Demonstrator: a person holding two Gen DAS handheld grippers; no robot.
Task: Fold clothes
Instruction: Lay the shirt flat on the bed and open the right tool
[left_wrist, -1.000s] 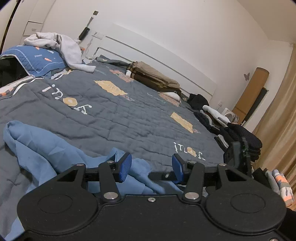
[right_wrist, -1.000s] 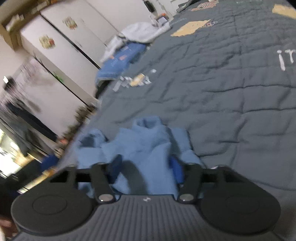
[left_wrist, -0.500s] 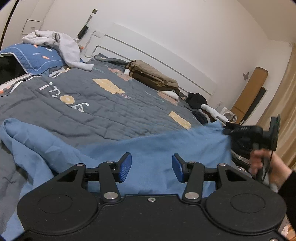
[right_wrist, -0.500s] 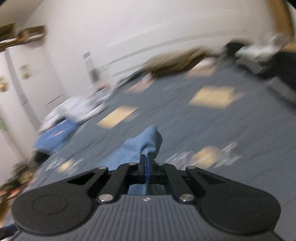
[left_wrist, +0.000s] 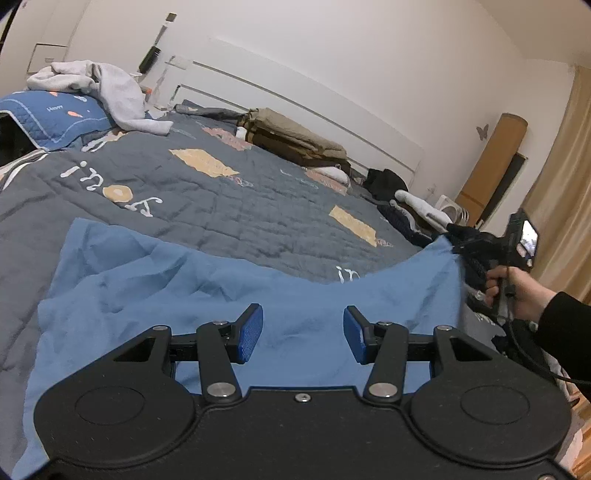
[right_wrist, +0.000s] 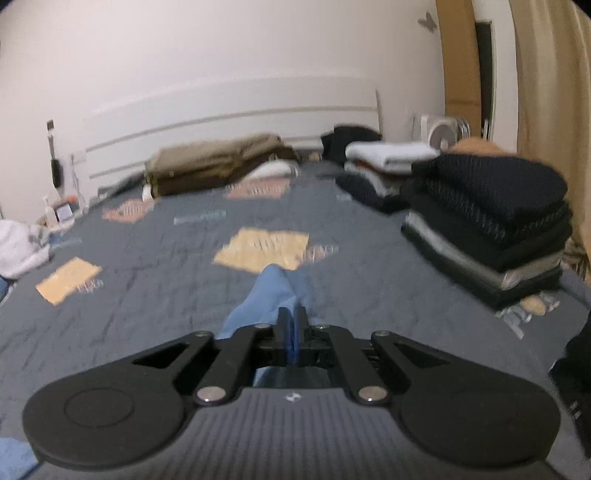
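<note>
Right wrist view: soft with motion blur throughout; quilt (right_wrist: 155, 258) prints unreadable.
Blue garment (left_wrist: 207, 295): lower edge hidden behind the left gripper (left_wrist: 303, 334) body; in the right view only a narrow strip shows ahead of the right gripper (right_wrist: 292, 332).
Pinched corner: hidden between the closed pads.
Folded stack (right_wrist: 491, 221): blurred; number of garments unclear, perhaps four or five.
Right hand (left_wrist: 517, 291): sleeve cut off at the frame's right edge.
Bedside items, upper left of left view: too small to identify.

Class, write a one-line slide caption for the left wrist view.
Open left gripper hovers over the blue garment while the right gripper pulls its far corner taut.
</note>
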